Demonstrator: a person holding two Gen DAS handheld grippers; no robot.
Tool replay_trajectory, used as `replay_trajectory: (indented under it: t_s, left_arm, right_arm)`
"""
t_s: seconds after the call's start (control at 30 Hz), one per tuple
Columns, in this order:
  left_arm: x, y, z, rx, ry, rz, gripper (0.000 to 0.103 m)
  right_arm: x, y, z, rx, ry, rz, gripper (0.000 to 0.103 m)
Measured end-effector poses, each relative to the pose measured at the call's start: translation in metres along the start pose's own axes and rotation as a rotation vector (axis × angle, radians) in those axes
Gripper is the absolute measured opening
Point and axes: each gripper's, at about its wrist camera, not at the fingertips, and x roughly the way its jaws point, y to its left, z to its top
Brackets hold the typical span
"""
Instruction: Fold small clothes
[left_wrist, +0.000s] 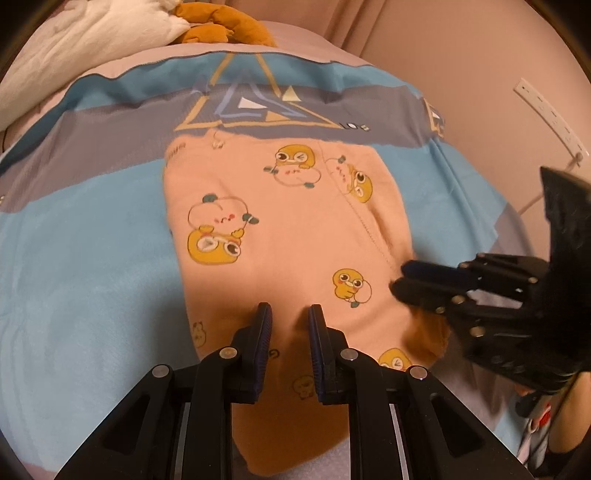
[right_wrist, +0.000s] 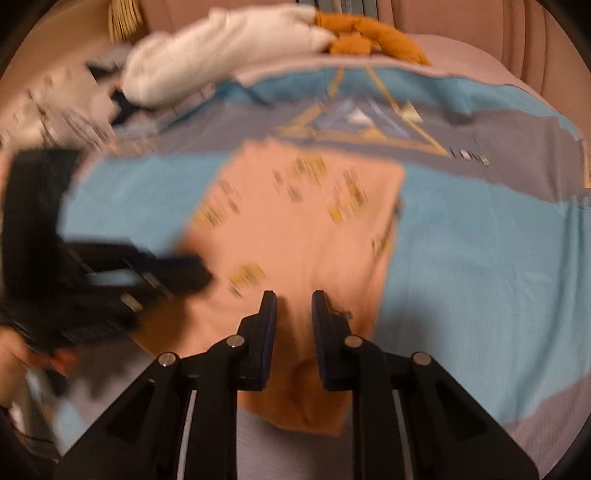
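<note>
Your left gripper (left_wrist: 290, 317) and right gripper (right_wrist: 293, 304) each pinch a raised fold of the pink garment (left_wrist: 280, 221) between narrow jaws; the rest lies flat on the blue blanket (left_wrist: 92, 258).

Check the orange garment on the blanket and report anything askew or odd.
The orange garment lies mostly flat on the blue and grey blanket, but its near right corner is bunched up, darker fabric showing. Nothing looks spilled or damaged.
</note>
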Motion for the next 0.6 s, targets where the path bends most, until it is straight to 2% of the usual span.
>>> replay_trajectory:
  t_s: [0.1,0.2,0.23,0.3,0.37,0.5,0.6]
  left_arm:
    - [-0.004,-0.001,-0.006,0.011,-0.012,-0.005,0.016]
    - [-0.017,-0.001,-0.011,-0.006,-0.018,-0.021,0.016]
    - [-0.022,-0.003,-0.015,0.004,-0.028,-0.024,0.016]
    - [-0.027,-0.007,-0.020,0.021,-0.035,-0.035,0.016]
    - [-0.023,-0.010,-0.024,0.022,-0.017,-0.053,0.016]
    - [-0.006,-0.009,-0.034,0.007,0.023,-0.052,0.016]
    - [-0.006,-0.007,-0.036,-0.005,0.012,-0.066,0.016]
  right_arm:
    - [0.004,-0.004,-0.012,-0.006,-0.001,-0.028,0.017]
    - [0.000,-0.013,-0.008,0.032,0.012,0.006,0.018]
    - [-0.004,-0.013,-0.006,0.049,0.004,0.021,0.021]
    - [-0.017,-0.010,0.003,0.069,-0.050,0.068,0.022]
    - [-0.018,-0.010,0.018,0.074,-0.093,0.071,0.022]
    - [0.017,-0.024,0.057,0.170,-0.097,0.074,0.022]
    - [0.052,-0.036,0.073,0.239,-0.039,0.020,0.016]
